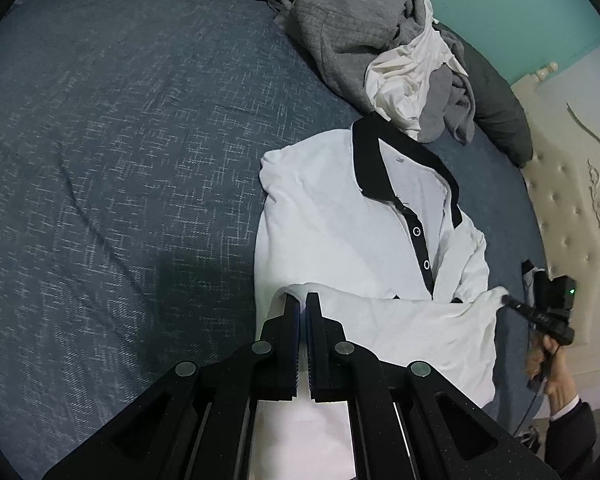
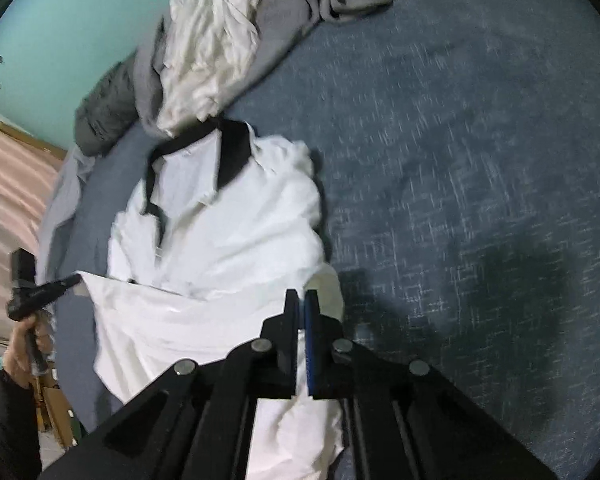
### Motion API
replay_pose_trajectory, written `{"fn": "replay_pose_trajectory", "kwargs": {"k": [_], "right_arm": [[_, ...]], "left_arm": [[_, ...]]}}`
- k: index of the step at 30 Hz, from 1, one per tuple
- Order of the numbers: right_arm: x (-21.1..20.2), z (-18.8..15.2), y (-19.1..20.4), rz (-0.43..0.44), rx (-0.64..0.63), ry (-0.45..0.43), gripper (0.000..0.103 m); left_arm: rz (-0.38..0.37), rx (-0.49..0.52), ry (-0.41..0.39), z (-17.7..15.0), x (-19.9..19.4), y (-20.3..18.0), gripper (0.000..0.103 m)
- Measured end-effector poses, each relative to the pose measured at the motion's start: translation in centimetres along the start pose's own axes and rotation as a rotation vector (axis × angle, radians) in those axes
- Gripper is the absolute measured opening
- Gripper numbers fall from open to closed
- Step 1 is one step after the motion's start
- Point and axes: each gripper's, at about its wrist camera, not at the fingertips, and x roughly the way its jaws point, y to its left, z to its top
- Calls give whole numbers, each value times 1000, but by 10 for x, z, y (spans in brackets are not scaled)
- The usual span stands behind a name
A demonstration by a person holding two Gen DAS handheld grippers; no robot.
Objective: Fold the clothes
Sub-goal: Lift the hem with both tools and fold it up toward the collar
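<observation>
A white polo shirt with a black collar and button placket lies face up on the blue bed cover, collar at the far end. Its bottom hem is lifted and stretched across the lower chest. My left gripper is shut on one hem corner, and it shows at the left edge of the right wrist view. My right gripper is shut on the other hem corner, and it shows far right in the left wrist view, held by a hand.
A heap of grey and white clothes lies just beyond the collar. A dark grey pillow rests against a cream tufted headboard. Open bed cover spreads beside the shirt, away from the headboard.
</observation>
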Motion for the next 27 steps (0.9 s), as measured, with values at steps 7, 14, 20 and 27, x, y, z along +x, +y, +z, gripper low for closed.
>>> {"fn": "replay_pose_trajectory", "kwargs": {"k": [7,14,20,27], "right_arm": [[-47,31,13,11,-13,-87,2],[-60,76,33,-64,-13,-172,2],[-35,107,46,-150,-29,-202,2],[22,117,37,-242,-35,-178,2]], "left_arm": [[-24,7,-37,9,-26,-3,3],[-35,-32,-74,44,-25,-6,2],[2,-39,-72,73,4,-3,3],[48,-40,-63,100,45,3,3]]}}
